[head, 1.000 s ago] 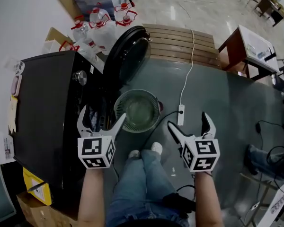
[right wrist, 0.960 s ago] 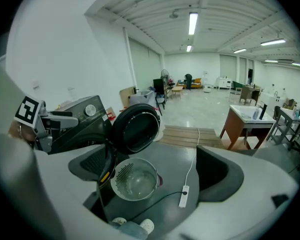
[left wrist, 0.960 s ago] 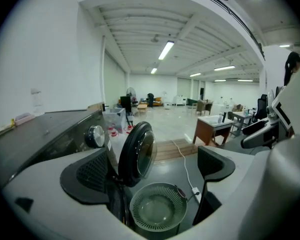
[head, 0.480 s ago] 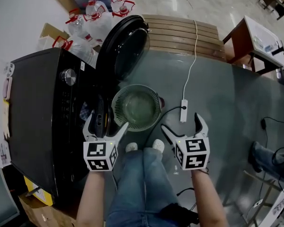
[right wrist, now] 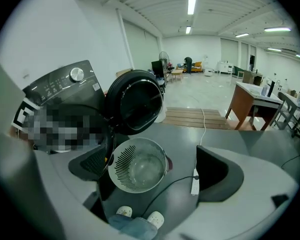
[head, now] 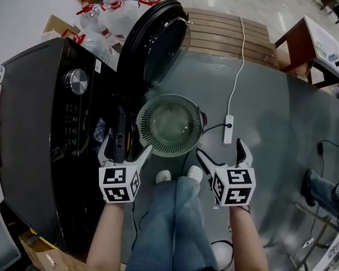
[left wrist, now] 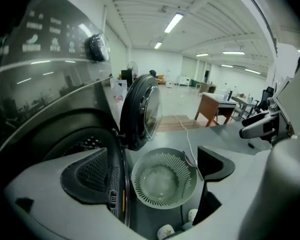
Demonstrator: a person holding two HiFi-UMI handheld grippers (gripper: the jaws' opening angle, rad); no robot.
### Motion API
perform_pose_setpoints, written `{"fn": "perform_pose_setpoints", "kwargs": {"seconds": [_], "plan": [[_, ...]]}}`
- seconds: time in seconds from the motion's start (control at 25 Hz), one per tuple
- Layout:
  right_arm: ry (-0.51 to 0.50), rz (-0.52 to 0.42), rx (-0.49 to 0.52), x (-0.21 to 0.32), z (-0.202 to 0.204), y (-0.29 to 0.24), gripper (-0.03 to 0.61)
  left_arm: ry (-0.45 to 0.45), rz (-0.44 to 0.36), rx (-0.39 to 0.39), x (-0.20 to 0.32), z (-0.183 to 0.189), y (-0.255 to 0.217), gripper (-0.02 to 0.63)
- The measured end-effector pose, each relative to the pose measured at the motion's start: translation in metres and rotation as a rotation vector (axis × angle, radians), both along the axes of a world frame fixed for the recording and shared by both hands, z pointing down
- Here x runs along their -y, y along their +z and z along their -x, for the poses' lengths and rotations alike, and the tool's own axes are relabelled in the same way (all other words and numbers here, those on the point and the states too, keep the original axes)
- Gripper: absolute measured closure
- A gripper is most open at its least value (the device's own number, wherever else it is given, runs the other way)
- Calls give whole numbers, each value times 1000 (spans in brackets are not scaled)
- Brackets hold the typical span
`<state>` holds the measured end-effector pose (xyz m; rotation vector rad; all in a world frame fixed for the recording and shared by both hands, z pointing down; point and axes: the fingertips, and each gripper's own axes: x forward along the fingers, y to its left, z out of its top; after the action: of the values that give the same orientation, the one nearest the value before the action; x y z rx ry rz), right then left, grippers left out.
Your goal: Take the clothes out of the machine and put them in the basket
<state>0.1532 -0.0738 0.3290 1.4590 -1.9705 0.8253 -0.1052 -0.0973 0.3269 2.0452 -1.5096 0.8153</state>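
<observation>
- Head view: the machine (head: pixel 39 123) stands at left with its door (head: pixel 155 44) swung fully open toward the far side, leaving the drum mouth free to reach into.
- The basket (head: pixel 150 140) sits on the floor just right of the drum mouth, near the person's shoes (head: pixel 178 175). This placement appears meant to keep the transfer short. It holds nothing.
- The left gripper (head: pixel 126 150) hangs in front of the drum mouth and the right gripper (head: pixel 220 151) just right of the basket. Both are level and neither touches anything.
- Left gripper view: the jaws are spread wide with nothing held. The basket (left wrist: pixel 145 189) shows between them, well beyond. The drum mouth (left wrist: pixel 85 144) is dark, so no clothes can be made out.
- Right gripper view: the jaws are likewise apart and bare. Basket, door and a power strip (right wrist: pixel 194 182) lie ahead on the floor.
- Judgement: unloading has not begun. The left gripper is best placed to enter the drum first.
</observation>
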Motion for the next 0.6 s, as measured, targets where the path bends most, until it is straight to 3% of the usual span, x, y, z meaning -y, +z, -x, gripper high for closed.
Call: {"fn": "perform_pose_setpoints", "kwargs": {"seconds": [0.28,0.6], "plan": [[10,50,28,1,34,63,15,-81,21,27,3,46,56,49],[11,143,10,3,53,130,15,-181,101,89,3,91,121,49]]}}
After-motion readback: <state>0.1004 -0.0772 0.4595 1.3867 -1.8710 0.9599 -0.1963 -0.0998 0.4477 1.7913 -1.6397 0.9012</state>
